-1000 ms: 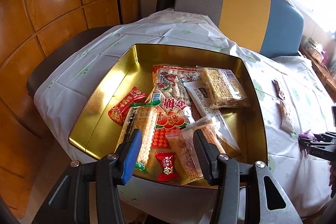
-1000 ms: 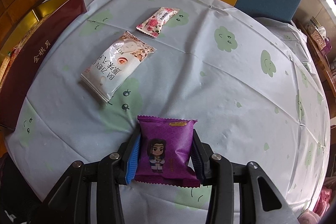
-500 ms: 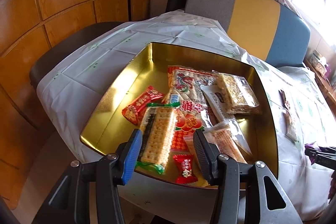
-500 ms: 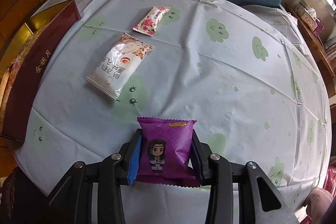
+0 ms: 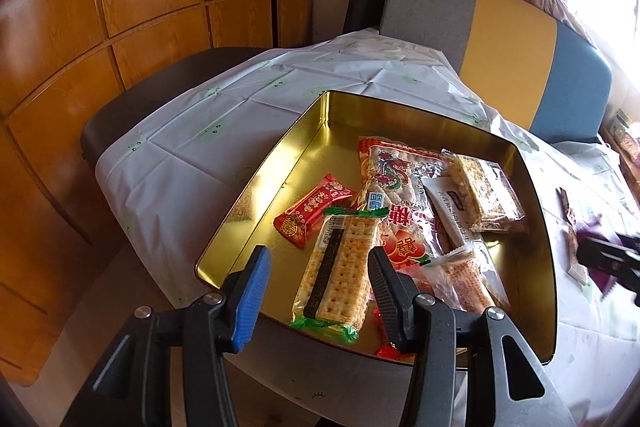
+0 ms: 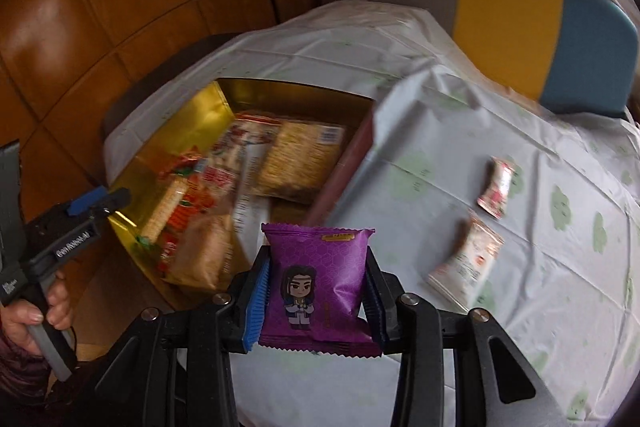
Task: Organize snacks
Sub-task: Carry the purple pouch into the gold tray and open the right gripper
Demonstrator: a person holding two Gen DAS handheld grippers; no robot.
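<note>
While your right hand-held gripper [image 6: 316, 301] clamps the purple snack packet [image 6: 318, 283] near the gold tin [image 5: 536, 195] of snacks and your left hand-held gripper [image 5: 318, 277] hovers open, two packets [image 6: 466, 259] remain on the bench [image 6: 540, 307].

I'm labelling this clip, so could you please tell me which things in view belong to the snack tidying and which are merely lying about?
Part of the job:
- purple snack packet, clamped in the right claw
- gold tin of snacks
- two packets on the tablecloth
- left claw, open

Just about:
- striped chair
- wooden panelling
</note>
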